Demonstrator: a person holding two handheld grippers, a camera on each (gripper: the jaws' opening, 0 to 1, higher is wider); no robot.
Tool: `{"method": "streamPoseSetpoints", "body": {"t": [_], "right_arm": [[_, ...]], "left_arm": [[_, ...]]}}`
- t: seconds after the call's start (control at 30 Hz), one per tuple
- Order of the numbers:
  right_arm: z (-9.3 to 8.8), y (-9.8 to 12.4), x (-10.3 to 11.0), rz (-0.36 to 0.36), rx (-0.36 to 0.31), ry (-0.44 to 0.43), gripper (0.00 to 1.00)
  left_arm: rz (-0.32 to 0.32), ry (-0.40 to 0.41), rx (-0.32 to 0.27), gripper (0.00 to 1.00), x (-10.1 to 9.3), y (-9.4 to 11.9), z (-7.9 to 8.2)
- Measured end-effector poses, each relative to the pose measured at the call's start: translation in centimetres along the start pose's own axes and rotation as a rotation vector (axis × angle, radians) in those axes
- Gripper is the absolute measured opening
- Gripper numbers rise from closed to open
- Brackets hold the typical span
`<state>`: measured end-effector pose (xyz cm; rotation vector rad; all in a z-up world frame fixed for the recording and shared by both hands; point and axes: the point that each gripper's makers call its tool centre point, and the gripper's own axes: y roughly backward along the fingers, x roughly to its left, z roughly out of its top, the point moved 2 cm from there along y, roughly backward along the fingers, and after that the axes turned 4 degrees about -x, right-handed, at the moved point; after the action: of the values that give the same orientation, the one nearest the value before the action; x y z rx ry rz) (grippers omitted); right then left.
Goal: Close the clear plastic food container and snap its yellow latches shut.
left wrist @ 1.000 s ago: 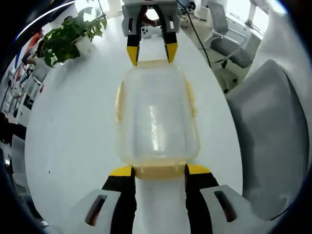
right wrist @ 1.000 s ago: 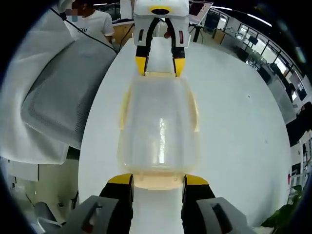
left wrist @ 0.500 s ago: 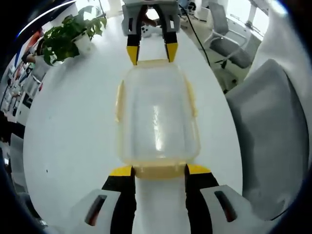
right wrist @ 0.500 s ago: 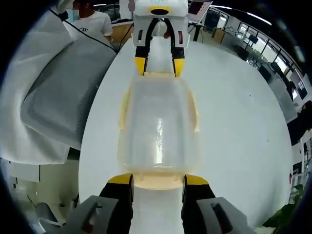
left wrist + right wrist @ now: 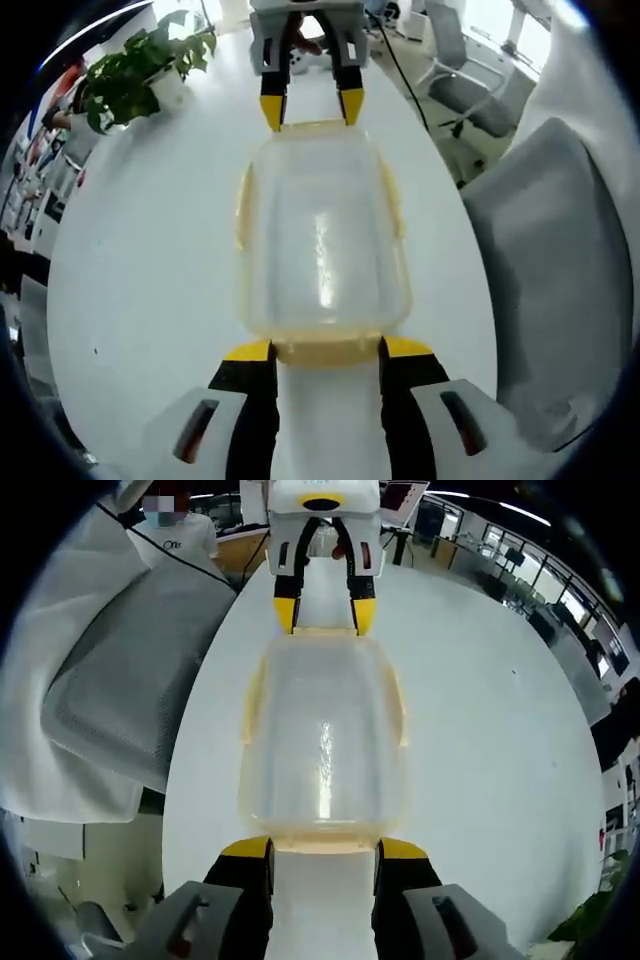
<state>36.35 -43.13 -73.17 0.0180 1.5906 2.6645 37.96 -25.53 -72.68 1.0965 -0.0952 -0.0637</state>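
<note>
Clear plastic food container [image 5: 322, 240] sits lid-on in the middle of the white bench [image 5: 150, 250], long axis running between the two grippers.

Step in hand, as judged: pressing the yellow end latches [image 5: 325, 350] home. Best done by pushing both ends squarely and together, so the box does not skid along the bench; press low on each flap until it lies flush.

Left gripper [image 5: 325, 348]: fingers [image 5: 248, 352] apart, set either side of the near end latch, tips touching or just beside it; clamping not evident.

Right gripper [image 5: 322, 847]: fingers [image 5: 246, 848] likewise spread, straddling the opposite end latch [image 5: 322, 846].

Side latches [image 5: 254, 705] look folded down; whether they are clicked shut I cannot tell.
</note>
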Motion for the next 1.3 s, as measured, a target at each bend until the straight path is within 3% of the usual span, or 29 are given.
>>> {"method": "streamPoseSetpoints", "body": {"t": [0.8, 1.3], "right_arm": [[0.22, 0.17, -0.29, -0.002, -0.005, 0.036, 0.36], [0.12, -0.05, -0.70, 0.054, 0.026, 0.036, 0.37]], "left_arm": [[0.001, 0.008, 0.003, 0.37, -0.21, 0.08, -0.19], [-0.002, 0.006, 0.006, 0.37, -0.30, 0.16, -0.26]]}}
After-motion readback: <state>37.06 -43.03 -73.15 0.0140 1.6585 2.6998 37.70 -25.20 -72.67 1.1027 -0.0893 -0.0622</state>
